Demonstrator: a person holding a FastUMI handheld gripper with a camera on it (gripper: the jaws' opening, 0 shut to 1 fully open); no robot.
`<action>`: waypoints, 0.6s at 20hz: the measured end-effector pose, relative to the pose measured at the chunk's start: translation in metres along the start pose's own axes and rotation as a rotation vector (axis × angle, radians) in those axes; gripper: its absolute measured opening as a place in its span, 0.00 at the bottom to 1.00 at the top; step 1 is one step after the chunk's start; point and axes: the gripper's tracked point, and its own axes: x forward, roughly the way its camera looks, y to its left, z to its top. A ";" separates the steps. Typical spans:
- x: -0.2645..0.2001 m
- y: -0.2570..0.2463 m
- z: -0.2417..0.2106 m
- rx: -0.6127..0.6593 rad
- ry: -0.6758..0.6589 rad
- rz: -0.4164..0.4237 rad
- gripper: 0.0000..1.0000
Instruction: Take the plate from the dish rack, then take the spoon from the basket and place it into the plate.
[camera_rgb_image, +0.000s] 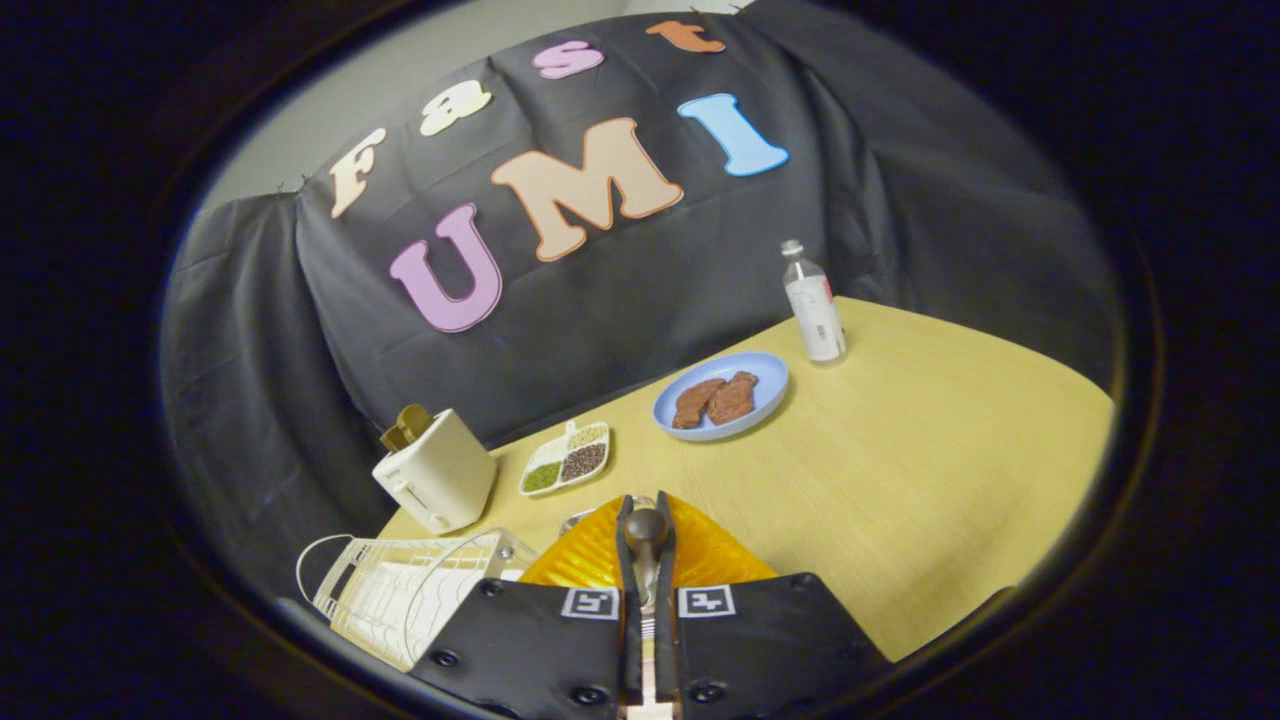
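My gripper (646, 516) is shut on a metal spoon (646, 560), which stands upright between the two narrow fingers (626, 540) with its rounded end at their tips. Right under and just ahead of the fingers lies an orange ribbed plate (720, 555) on the wooden table (900, 480). The spoon hangs over the plate's middle; I cannot tell whether it touches it. The white wire dish rack (400, 590) stands to the left of the plate, beside the gripper's body. A small shiny metal edge (578, 520) peeks out at the plate's far left rim.
Beyond the rack stands a cream toaster (437, 480). A white sectioned dish of grains (565, 458) sits past the orange plate. Farther back are a blue plate with two brown pieces (720, 395) and a clear bottle (815, 305). Bare table stretches to the right.
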 end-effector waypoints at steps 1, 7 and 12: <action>-0.003 0.003 0.008 -0.015 -0.017 -0.002 0.08; -0.046 0.027 0.067 -0.050 -0.157 0.060 0.08; -0.115 0.036 0.078 -0.073 -0.207 0.174 0.07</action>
